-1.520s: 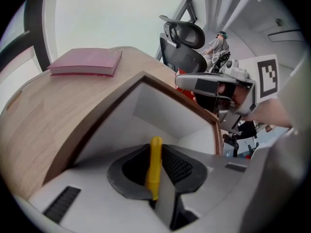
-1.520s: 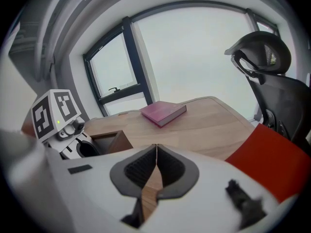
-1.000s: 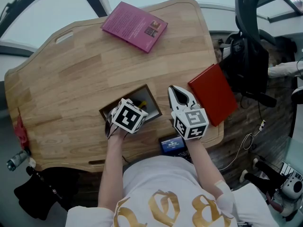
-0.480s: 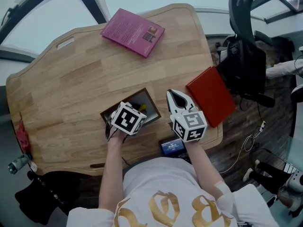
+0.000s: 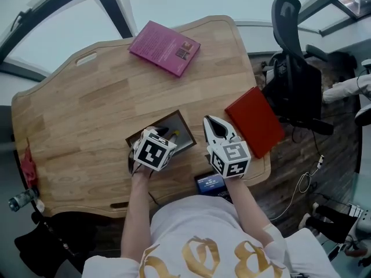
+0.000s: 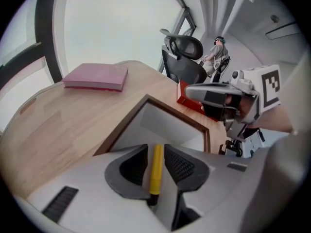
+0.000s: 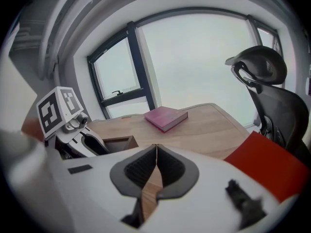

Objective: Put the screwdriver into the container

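Wooden worktop (image 5: 87, 109) under a big window, and we sweep it from the left. Bare wood first, then a pink book (image 5: 164, 47) at the far edge, well out of the way. Next comes the container (image 5: 189, 136), and the left hand-held gripper (image 6: 155, 149) hangs right over it. From the head view its marker cube covers the jaws, so we catch only a flash of yellow inside the box.

The left gripper view fills that in. The screwdriver (image 6: 157, 171) lies lengthwise between the jaws, with the container's pale inside just beyond. The jaws stand apart and the pads look just clear of the handle, so we judge this a release, not a grip. Lining the tool up with the box lets it drop in flat.

Moving right, the right hand-held gripper (image 5: 211, 122) waits beside the container over bare wood. Its own view shows the jaws together with nothing between them, so it is simply parked out of the way. Past it lies a red book (image 5: 255, 122), then an office chair (image 5: 290, 51) off the worktop's edge.
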`<action>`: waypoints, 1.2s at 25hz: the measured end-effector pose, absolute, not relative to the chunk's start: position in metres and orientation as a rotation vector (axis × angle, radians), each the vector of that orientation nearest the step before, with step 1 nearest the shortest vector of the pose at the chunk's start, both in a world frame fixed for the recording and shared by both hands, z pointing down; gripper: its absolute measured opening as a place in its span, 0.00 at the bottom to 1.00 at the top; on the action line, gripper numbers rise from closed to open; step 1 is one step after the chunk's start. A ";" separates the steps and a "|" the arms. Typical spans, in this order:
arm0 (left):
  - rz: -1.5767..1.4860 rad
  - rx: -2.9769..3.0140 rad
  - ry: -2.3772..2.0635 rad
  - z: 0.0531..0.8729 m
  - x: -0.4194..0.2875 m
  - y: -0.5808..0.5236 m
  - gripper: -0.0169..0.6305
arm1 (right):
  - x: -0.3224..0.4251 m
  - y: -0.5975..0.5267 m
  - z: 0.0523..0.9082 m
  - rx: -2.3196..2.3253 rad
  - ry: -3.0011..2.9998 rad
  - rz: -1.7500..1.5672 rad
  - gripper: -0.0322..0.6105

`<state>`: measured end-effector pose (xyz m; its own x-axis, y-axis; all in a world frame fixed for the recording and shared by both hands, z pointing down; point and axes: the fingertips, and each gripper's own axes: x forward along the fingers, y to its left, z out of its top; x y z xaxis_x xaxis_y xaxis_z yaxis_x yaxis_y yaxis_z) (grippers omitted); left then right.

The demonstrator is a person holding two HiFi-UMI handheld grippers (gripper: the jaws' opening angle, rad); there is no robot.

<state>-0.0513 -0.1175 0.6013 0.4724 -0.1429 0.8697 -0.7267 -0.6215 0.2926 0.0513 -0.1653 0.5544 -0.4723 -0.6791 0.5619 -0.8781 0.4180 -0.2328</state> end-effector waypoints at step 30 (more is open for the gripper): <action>0.273 2.228 -1.556 0.447 -0.142 -0.092 0.05 | 0.016 -0.092 0.459 1.349 -2.444 0.402 0.10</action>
